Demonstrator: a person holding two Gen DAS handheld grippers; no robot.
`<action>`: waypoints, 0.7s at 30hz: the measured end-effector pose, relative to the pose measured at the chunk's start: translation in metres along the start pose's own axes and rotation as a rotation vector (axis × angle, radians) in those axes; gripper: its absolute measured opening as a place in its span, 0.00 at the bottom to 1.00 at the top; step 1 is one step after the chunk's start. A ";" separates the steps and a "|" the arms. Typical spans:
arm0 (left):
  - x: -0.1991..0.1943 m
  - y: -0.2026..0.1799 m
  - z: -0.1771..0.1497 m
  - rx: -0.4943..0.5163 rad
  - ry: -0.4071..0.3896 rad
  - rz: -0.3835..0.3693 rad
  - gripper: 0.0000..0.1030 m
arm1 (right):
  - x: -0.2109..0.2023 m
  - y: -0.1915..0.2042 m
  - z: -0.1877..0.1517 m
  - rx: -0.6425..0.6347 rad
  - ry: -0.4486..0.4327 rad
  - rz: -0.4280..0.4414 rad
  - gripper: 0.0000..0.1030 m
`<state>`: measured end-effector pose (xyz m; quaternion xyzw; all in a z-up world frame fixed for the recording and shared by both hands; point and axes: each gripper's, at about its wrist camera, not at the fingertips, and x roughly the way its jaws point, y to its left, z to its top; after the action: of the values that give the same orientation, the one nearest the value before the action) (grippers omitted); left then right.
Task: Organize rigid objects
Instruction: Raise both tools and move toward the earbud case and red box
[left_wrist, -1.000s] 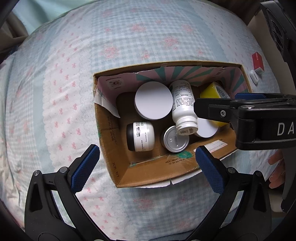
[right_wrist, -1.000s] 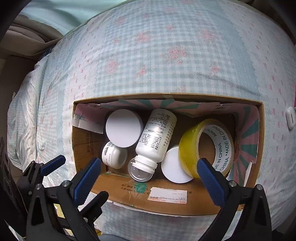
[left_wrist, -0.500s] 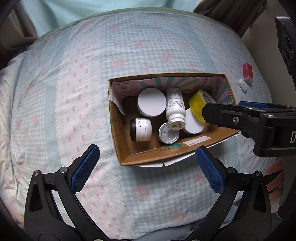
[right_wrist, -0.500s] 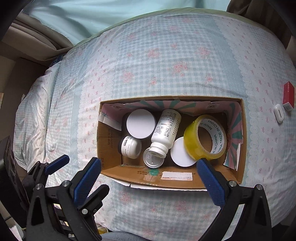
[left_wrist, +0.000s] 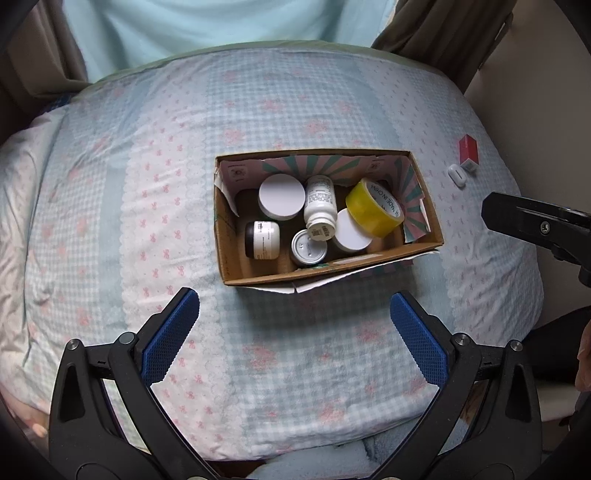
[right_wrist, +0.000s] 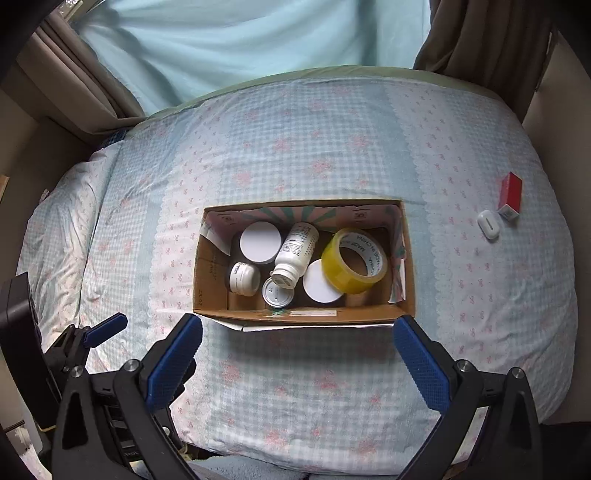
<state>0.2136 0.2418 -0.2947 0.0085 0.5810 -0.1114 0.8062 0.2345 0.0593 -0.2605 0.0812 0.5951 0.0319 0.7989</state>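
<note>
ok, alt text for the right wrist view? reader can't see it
An open cardboard box on a checked bedspread holds white jars, a tipped white bottle and yellow tape. The right gripper hangs open and empty in the foreground.

Mid-frame in my right view sits an open brown cardboard box (right_wrist: 210, 273) on the bedspread; inside, upper left, a round white-lidded jar (right_wrist: 260, 242); below it a small white jar with a black base (right_wrist: 243, 277) on its side; a white plastic bottle (right_wrist: 295, 254) lies tilted over a silver-capped tin (right_wrist: 277, 293); a white disc lid (right_wrist: 320, 287) sits beside a leaning yellow tape roll (right_wrist: 352, 260) at the right.
</note>
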 end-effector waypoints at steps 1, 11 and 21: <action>-0.002 -0.004 -0.001 -0.005 -0.003 -0.006 1.00 | -0.006 -0.008 -0.003 0.019 -0.008 -0.010 1.00; -0.014 -0.079 0.015 0.033 -0.054 -0.019 1.00 | -0.079 -0.102 -0.008 0.101 -0.147 -0.197 1.00; 0.001 -0.203 0.036 -0.053 -0.083 0.055 1.00 | -0.099 -0.254 0.023 0.090 -0.149 -0.217 1.00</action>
<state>0.2095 0.0387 -0.2605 -0.0016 0.5493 -0.0742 0.8323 0.2159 -0.2070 -0.2032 0.0543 0.5401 -0.0873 0.8353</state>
